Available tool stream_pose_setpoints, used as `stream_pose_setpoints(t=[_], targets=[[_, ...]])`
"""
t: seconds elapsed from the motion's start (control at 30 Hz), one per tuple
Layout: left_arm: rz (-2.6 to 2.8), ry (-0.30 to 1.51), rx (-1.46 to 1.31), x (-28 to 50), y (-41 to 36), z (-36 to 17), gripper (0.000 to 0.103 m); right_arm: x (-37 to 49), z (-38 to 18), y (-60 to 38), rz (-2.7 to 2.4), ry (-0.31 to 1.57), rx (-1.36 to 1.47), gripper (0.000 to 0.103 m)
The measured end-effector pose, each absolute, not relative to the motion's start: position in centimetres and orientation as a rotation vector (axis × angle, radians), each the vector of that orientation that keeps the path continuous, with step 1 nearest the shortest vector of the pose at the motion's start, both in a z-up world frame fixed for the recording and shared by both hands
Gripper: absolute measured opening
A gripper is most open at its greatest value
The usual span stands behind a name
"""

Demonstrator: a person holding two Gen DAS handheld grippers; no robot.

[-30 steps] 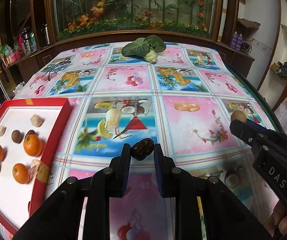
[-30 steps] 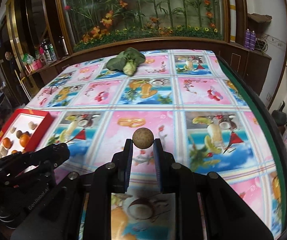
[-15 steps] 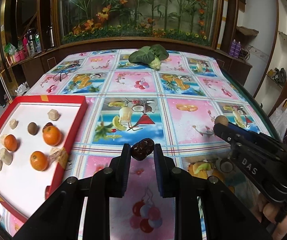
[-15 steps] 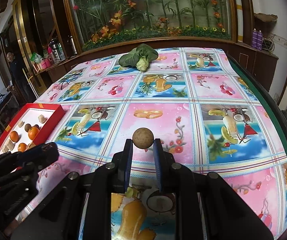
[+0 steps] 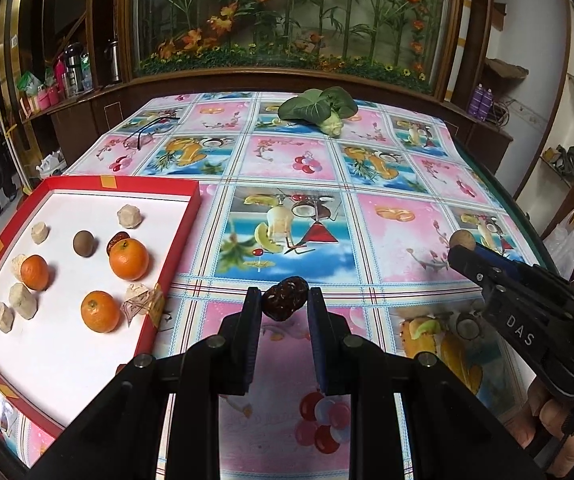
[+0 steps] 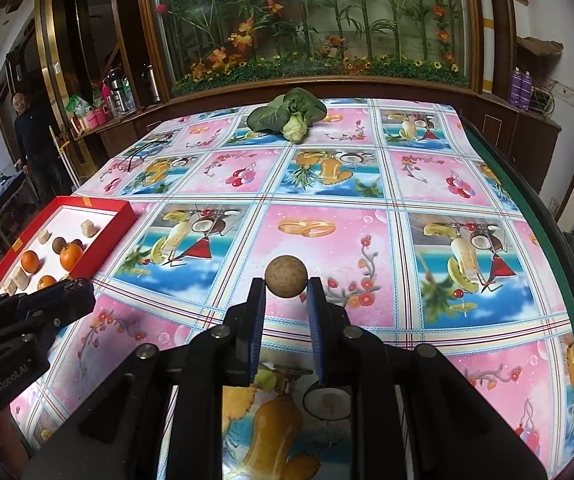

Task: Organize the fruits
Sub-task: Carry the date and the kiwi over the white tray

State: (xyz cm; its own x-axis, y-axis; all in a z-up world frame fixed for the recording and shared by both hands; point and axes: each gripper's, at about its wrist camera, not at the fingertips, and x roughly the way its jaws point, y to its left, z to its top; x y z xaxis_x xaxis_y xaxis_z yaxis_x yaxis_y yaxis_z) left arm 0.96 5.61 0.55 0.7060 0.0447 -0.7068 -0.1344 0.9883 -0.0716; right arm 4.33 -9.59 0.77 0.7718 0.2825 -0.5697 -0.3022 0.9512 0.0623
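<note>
The left gripper (image 5: 285, 304) has its fingers (image 5: 251, 320) clenched on a dark, wrinkled dried date (image 5: 285, 299), which sits pinched between the tips above the desk (image 5: 387, 240). The right gripper (image 6: 285, 294) likewise has its fingers (image 6: 255, 312) clamped on a round tan longan (image 6: 287, 282), held clear of the patterned cloth.

In the left wrist view, the right gripper (image 5: 463, 250) enters at about 3 o'clock, the longan (image 5: 462, 239) showing at its tip and part of a hand (image 5: 559, 420) behind it at 4 o'clock. In the right wrist view, the left gripper (image 6: 75, 292) reaches in at about 9 o'clock; the date at its tip is barely visible there.

A red-walled tray (image 5: 179, 240) with a white floor lies at 9 o'clock of the left fingers, on the desk's left side. Inside it are three oranges (image 5: 129, 259), a second brown longan (image 5: 84, 243), another dark date (image 5: 117, 239) touching the largest orange, several pale lumpy pieces (image 5: 129, 216) and a crumpled wrapper (image 5: 139, 304) against the near wall.

At 12 o'clock, near the desk's far edge, lies a leafy green vegetable (image 5: 319, 108). A pair of glasses (image 5: 149, 130) rests at about 11 o'clock, beyond the tray. Behind the desk stands a glass case of artificial flowers (image 5: 287, 12). In the right wrist view a person (image 6: 31, 136) stands at 10 o'clock, well apart from the desk.
</note>
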Motion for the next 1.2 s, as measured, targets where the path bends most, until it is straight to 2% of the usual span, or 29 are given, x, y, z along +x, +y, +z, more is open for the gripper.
stream_pose_setpoints(t=[0.87, 1.2], targets=[[0.207, 0.764, -0.222, -1.0, 13.2, 1.4, 0.022, 3.0, 3.3, -1.1, 0.449, 0.578, -0.153, 0.023], [0.332, 0.74, -0.294, -2.9, 18.8, 1.6, 0.022, 2.7, 3.7, 2.8, 0.523, 0.575, -0.199, 0.023]])
